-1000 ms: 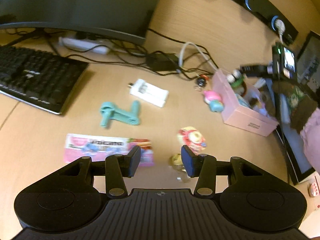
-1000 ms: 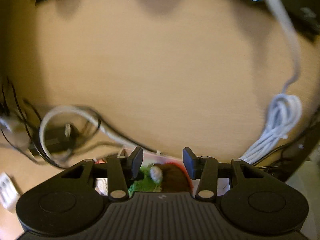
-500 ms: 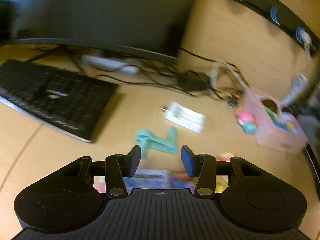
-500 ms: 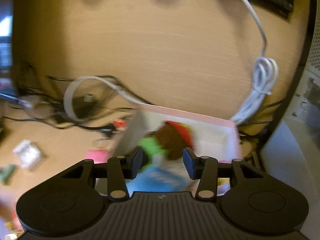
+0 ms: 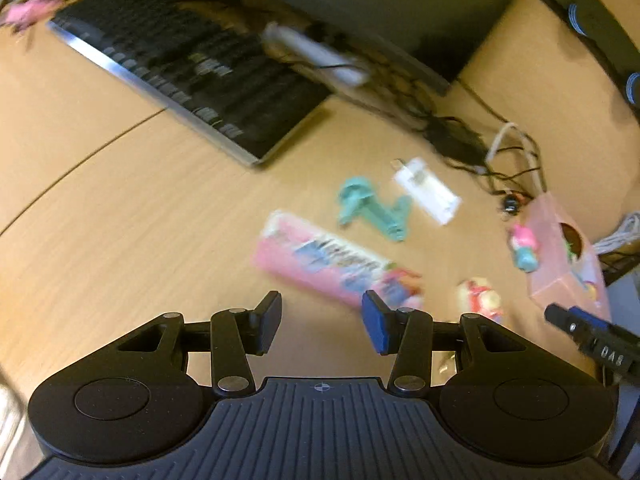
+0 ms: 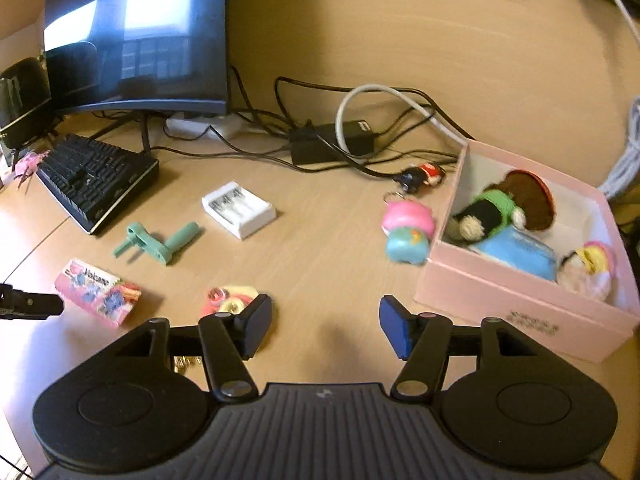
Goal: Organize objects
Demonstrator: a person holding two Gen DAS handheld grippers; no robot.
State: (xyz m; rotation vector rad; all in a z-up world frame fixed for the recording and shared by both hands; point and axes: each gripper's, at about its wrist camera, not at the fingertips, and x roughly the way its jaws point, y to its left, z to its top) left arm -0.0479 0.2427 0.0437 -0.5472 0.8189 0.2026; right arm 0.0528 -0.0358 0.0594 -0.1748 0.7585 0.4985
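Right gripper (image 6: 325, 326): fingers spread with only bare desk between them; the jaws had just been opening, nothing held.
Left gripper (image 5: 321, 322): fingers parted, empty, hovering over the desk; the near end of the pink packet sat just beyond its right pad.
Pink box (image 6: 520, 300): at 3 o'clock in the right wrist view, open-topped, on the wooden desk (image 6: 328, 248); a crocheted doll (image 6: 496, 208), a blue item and a pale plush lay inside.
Pink-and-blue toy (image 6: 406, 232): on the desk, against the box's left wall, at 1 o'clock from the right gripper.
Pink packet (image 6: 98, 292): at 9 o'clock, flat on the desk.
Teal crank (image 6: 158, 242): at 10 o'clock, beyond the packet.
White charger (image 6: 239, 209): at 11 o'clock, near the crank.
Small round toy (image 6: 228, 300): just behind the right gripper's left finger.
Keyboard (image 6: 94, 178): far left, below the monitor (image 6: 136, 36).
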